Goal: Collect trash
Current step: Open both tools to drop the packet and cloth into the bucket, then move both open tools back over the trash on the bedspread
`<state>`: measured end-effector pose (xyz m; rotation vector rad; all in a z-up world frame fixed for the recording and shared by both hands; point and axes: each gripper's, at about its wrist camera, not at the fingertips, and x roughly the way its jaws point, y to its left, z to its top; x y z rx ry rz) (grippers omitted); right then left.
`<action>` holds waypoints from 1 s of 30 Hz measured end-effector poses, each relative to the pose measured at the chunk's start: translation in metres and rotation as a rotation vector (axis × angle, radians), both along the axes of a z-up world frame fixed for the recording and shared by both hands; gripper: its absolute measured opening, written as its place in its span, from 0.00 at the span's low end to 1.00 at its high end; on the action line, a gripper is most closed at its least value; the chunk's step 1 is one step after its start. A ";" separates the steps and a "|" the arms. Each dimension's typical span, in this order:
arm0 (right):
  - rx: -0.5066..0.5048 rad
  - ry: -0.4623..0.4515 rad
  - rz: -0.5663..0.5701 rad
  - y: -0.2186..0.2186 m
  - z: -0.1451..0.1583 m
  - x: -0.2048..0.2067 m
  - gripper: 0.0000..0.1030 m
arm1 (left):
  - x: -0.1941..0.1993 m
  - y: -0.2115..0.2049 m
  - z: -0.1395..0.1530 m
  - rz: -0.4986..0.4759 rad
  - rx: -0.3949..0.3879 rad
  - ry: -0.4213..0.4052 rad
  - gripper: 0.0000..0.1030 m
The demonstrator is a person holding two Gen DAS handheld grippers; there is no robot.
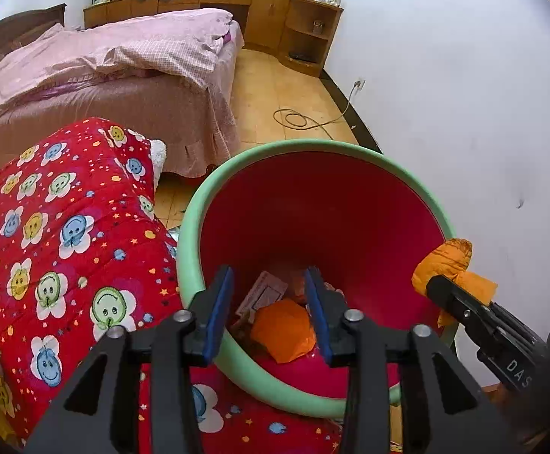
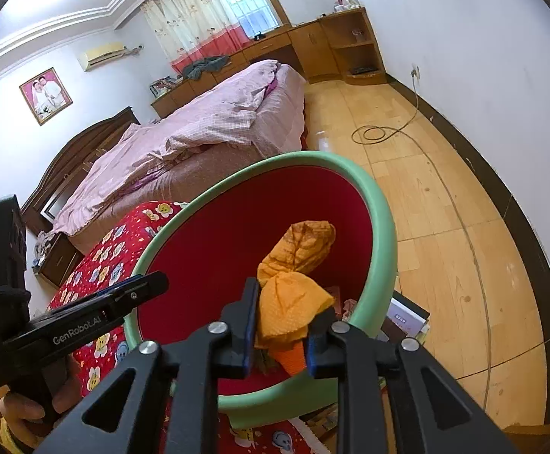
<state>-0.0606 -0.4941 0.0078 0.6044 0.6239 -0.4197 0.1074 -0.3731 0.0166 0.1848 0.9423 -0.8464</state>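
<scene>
**Operator:** Over the bin's mouth, what do I have in each claw?

**Guide:** Your right gripper (image 2: 279,331) has the crumpled orange paper wad (image 2: 293,287) between its jaws, narrowly parted, with the blue pads against the lower, twisted part of the wad. The upper, puffed part stands free above the fingertips. Your left gripper (image 1: 270,314) stands partly open with nothing between its pads; through the gap you see only the contents at the bottom of the bin.

**Operator:** Where is the wad relative to the bin?

**Guide:** The green-rimmed red bin (image 1: 259,153) leans against the red smiley-print quilt (image 1: 66,227). In the left wrist view the wad sits at the rim's right edge; in the right wrist view it hangs before the red interior. Judge it as at or just inside the mouth. Other trash, including an orange wrapper (image 1: 284,329) and a printed paper box (image 1: 263,293), already lies at the bottom.

**Operator:** How will the wad handle?

**Guide:** Treat it as very light, soft and compressible. It will crush, not break, and it will not slip easily on the pads. The twisted waist is the correct place to hold: it is the densest part and gives the pads something firm. Expect a slow, drifting fall on release, and note that thin paper may cling to a pad. Confirm the wad is fully inside the rim before you part the jaws.
</scene>
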 end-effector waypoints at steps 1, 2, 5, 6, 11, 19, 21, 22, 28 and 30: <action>0.003 -0.002 -0.002 0.000 0.000 0.000 0.28 | 0.001 0.001 0.001 0.001 -0.008 0.001 0.44; 0.007 -0.007 -0.003 0.000 0.000 -0.001 0.29 | 0.001 0.002 0.002 0.003 -0.014 -0.001 0.44; 0.009 -0.018 -0.004 0.000 0.002 -0.003 0.37 | -0.002 0.008 0.009 0.001 -0.034 -0.010 0.45; 0.008 -0.023 -0.003 0.001 0.004 -0.004 0.40 | -0.004 0.011 0.012 0.002 -0.040 -0.014 0.45; 0.003 -0.042 -0.007 0.007 0.010 -0.010 0.48 | -0.005 0.024 0.020 0.020 -0.060 -0.007 0.45; -0.001 -0.067 0.009 0.020 0.022 -0.019 0.53 | -0.015 0.063 0.033 0.079 -0.085 -0.015 0.45; -0.003 -0.073 0.018 0.025 0.025 -0.020 0.55 | -0.016 0.076 0.036 0.104 -0.090 -0.016 0.45; -0.004 -0.076 0.023 0.028 0.027 -0.020 0.56 | -0.016 0.081 0.037 0.114 -0.095 -0.017 0.45; -0.004 -0.081 0.060 0.049 0.032 -0.018 0.59 | -0.019 0.121 0.044 0.188 -0.099 -0.034 0.45; -0.005 -0.082 0.075 0.058 0.034 -0.016 0.60 | -0.019 0.135 0.045 0.216 -0.098 -0.040 0.45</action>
